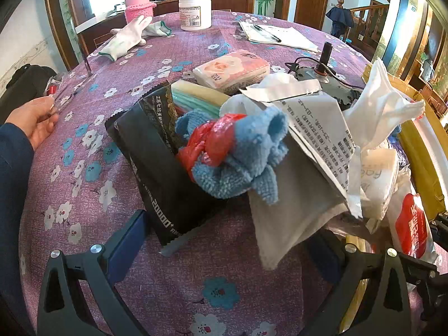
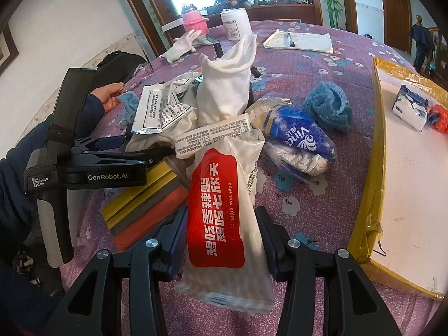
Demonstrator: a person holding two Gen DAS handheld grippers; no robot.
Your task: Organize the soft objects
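Right now the right tongs [image 2: 221, 240] clamp a long wet-wipe packet [image 2: 224, 224], white with a big red label. The packet runs lengthwise between the two fingers, its near end hanging toward the camera and its far end resting on the heap of soft things on the desk [image 2: 322, 196], which wears a purple flowered cloth. Just beyond the packet's far end lies a blue tissue pack [image 2: 299, 140], crumpled, and past that a blue knitted cloth [image 2: 327, 106] bunched by itself. A white cloth bag [image 2: 226, 84] stands up in the middle of the heap, with a printed foil pouch [image 2: 162, 109] to its left. At the right edge a white board with yellow taped edges [image 2: 408, 184] carries a small tissue pack [image 2: 410, 107] and something orange beside it.

The left tongs [image 1: 232, 232] stand wide, gripping nothing. Between and just ahead of their fingers lie a black foil packet [image 1: 156, 168] and a grey cloth [image 1: 294, 210], neither touched by the pads. On top of those sits a blue towel [image 1: 238, 162] knotted round with a red plastic bag [image 1: 212, 142]. Farther off on the desk are a rose-printed tissue pack [image 1: 232, 70], a white glove [image 1: 126, 39], a white jar [image 1: 195, 11] and a pink-sleeved bottle [image 1: 138, 5]. A bare hand [image 1: 36, 120] rests at the desk's left rim.
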